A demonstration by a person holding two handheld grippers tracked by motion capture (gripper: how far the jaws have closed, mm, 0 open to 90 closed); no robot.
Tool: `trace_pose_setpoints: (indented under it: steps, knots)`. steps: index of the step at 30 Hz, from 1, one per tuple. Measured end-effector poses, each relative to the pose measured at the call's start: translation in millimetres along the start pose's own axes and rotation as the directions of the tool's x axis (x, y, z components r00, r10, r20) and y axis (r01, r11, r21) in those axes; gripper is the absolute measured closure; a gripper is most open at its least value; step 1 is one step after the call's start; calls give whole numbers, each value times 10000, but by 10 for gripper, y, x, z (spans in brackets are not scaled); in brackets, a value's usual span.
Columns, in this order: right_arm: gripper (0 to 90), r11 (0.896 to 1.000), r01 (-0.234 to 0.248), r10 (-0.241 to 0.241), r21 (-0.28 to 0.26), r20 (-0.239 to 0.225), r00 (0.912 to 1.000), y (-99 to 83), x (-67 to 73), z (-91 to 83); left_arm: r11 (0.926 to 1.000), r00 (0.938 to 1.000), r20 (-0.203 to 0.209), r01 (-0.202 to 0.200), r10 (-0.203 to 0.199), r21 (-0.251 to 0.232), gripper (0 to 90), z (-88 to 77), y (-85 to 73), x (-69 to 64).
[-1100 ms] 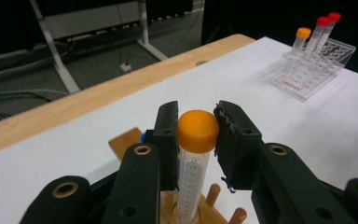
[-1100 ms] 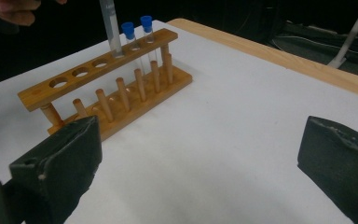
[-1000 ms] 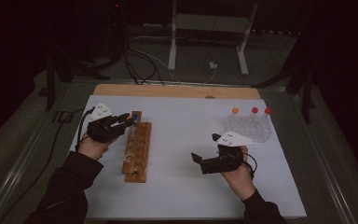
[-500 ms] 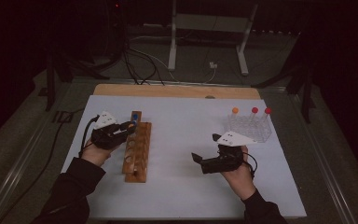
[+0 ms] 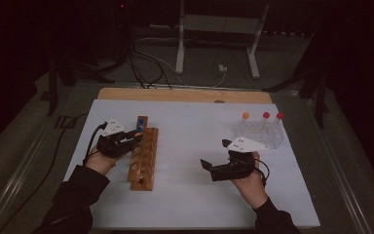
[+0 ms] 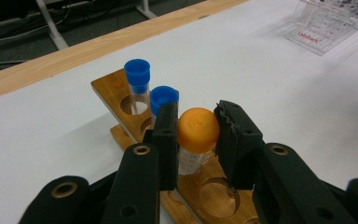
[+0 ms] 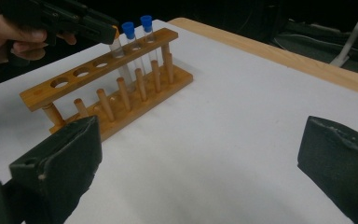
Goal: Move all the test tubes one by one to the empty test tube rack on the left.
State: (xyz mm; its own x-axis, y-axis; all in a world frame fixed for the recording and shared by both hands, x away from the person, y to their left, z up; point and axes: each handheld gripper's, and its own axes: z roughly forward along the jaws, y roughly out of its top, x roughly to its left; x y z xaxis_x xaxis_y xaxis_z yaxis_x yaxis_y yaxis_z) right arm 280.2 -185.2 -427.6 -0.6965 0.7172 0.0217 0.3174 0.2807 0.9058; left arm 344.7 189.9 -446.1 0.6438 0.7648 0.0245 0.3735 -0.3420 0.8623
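Left gripper [image 6: 198,135] clenched on orange-capped tube [image 6: 197,131], tube upright, lower end in third hole from far end of wooden rack [image 5: 143,157], just near two blue tubes [image 6: 144,86]. Right gripper [image 7: 200,168] released, empty, well right of rack.

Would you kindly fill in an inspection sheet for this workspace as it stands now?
Surface: white sheet over a wooden table.
Job's things: orange-capped tube lowered into the third hole of the wooden rack, beside two blue-capped tubes; clear rack holds three more tubes.
Clutter: nothing seen.
Grippers: left gripper shut on the orange cap; right gripper open, nothing between its jaws.
Cables: one trails from the left gripper; more on the floor.
Surroundings: dark; white stand behind.
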Motion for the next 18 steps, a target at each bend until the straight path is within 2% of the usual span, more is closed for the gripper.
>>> trace_pose_setpoints:
  steps: [2,5,8,10,13,16,18]
  knots:
    - [0,10000,0,0,-33,45,10000,13,-10,-9,10000,10000,55,4,-4,51,691,-10,10,4]
    - [0,9999,18,-16,-133,100,9999,31,-31,-26,9999,9996,270,-56,58,-110,549,-66,38,-31]
    - [0,9998,46,-42,-195,203,9998,47,-65,-37,9996,9993,304,-208,214,-179,477,-109,56,-67]
    - [0,9997,42,-36,-252,273,9996,66,-105,-54,9991,9983,526,-240,258,-349,437,-158,68,-100]
    - [0,9994,45,-29,-356,453,9990,107,-193,-88,9976,9949,898,-401,451,-560,365,-252,79,-167]
    - [0,9992,35,-4,-400,781,9969,137,-305,-124,9980,9913,1272,-271,342,-570,264,-293,84,-201]
    - [0,9990,-95,133,-428,915,9957,145,-396,-153,9977,9896,1397,-248,334,-626,230,-308,80,-225]
